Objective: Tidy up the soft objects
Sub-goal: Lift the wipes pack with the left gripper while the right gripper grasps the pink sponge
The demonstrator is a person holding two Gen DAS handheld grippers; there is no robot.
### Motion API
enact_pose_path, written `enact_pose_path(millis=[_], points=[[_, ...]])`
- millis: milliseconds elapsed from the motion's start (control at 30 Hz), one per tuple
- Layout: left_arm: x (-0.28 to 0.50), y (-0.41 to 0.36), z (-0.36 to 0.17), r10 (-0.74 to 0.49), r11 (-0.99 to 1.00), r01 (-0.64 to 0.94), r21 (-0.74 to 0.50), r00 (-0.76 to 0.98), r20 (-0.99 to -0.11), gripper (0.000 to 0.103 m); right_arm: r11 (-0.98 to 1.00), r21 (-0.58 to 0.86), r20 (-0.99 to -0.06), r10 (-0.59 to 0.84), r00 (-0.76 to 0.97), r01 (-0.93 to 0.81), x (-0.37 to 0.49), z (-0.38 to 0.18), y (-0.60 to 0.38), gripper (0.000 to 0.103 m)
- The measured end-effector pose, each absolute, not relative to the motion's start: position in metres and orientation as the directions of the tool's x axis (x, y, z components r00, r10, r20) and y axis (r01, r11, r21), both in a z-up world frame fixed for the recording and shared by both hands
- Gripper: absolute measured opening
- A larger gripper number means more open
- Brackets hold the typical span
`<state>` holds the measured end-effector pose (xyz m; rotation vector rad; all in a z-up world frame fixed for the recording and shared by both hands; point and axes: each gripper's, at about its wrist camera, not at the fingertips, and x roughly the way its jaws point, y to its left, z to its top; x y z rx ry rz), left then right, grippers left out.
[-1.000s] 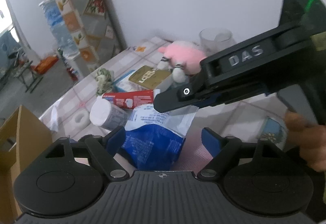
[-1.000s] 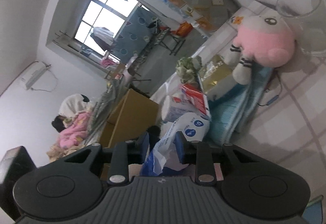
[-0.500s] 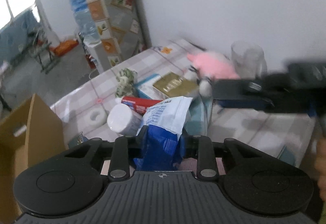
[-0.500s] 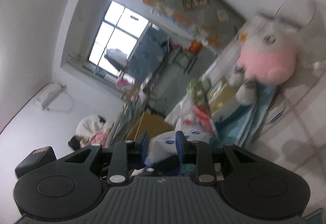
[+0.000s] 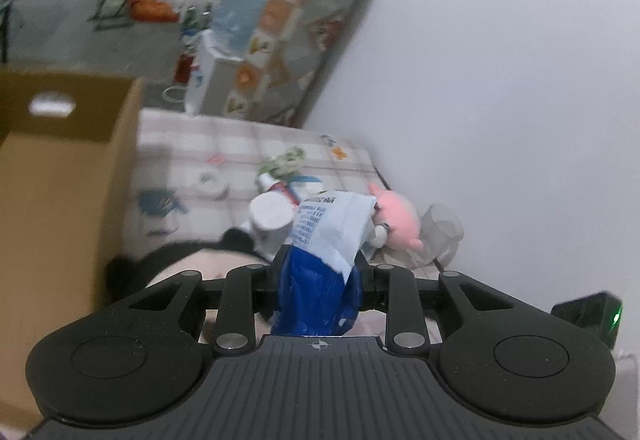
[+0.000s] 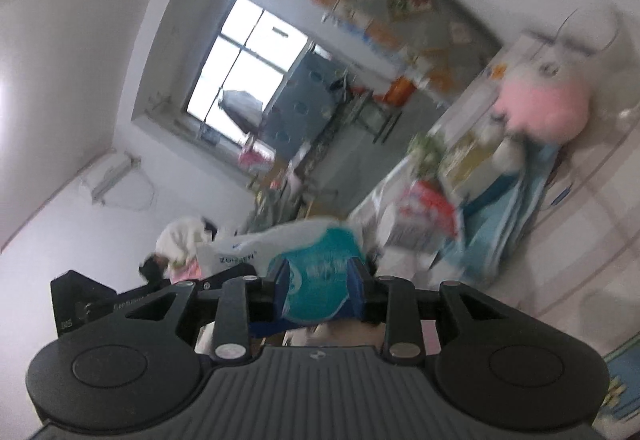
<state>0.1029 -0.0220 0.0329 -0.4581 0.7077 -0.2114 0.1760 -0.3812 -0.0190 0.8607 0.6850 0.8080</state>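
left gripper [image 5: 318, 272], wide apart a second ago, now clamped on the blue and white bag [image 5: 320, 268] at lower centre of the left view; right gripper [image 6: 318, 290] likewise pinched on the same bag [image 6: 316, 280], as before. lifted off the table [image 5: 240, 143] between both tools, with the cardboard box [image 5: 60, 175] looming at left. probably headed for that box, while the pink plush toy [image 5: 398, 217] waits at centre right.
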Motion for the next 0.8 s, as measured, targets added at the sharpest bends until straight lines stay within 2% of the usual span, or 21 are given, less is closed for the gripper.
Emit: enact_pose_path(millis=[100,233,500,633,700,767,800], points=[[0.09,-0.006,0.024,-0.359,0.843,0.008,-0.538,0.754,-0.55,0.027,0.438,0.832,-0.246,0.841,0.482,-0.34,0.17,-0.017,-0.359,0.028],[0.074,0.002,0.016,-0.376,0.827,0.005,-0.563,0.748,-0.547,0.028,0.459,0.824,-0.287,0.844,0.452,-0.334,0.165,-0.019,-0.335,0.028],[0.051,0.006,0.003,-0.382,0.836,0.017,-0.549,0.735,-0.56,0.029,0.579,0.728,-0.36,0.779,0.514,-0.367,0.185,-0.005,-0.299,0.029],[0.04,0.008,0.004,-0.323,0.881,0.009,-0.473,0.741,-0.588,0.033,0.613,0.677,-0.386,0.767,0.512,-0.408,0.187,-0.001,-0.279,0.03],[0.033,0.007,0.008,-0.284,0.909,0.015,-0.415,0.752,-0.595,0.042,0.616,0.659,-0.394,0.771,0.5,-0.432,0.186,0.001,-0.271,0.03],[0.026,0.007,0.014,-0.245,0.93,0.015,-0.368,0.77,-0.589,0.073,0.634,0.626,-0.414,0.764,0.495,-0.454,0.185,0.005,-0.262,0.03],[0.023,0.008,0.016,-0.229,0.936,0.015,-0.351,0.783,-0.579,0.079,0.643,0.61,-0.426,0.759,0.493,-0.463,0.185,0.006,-0.258,0.03]])
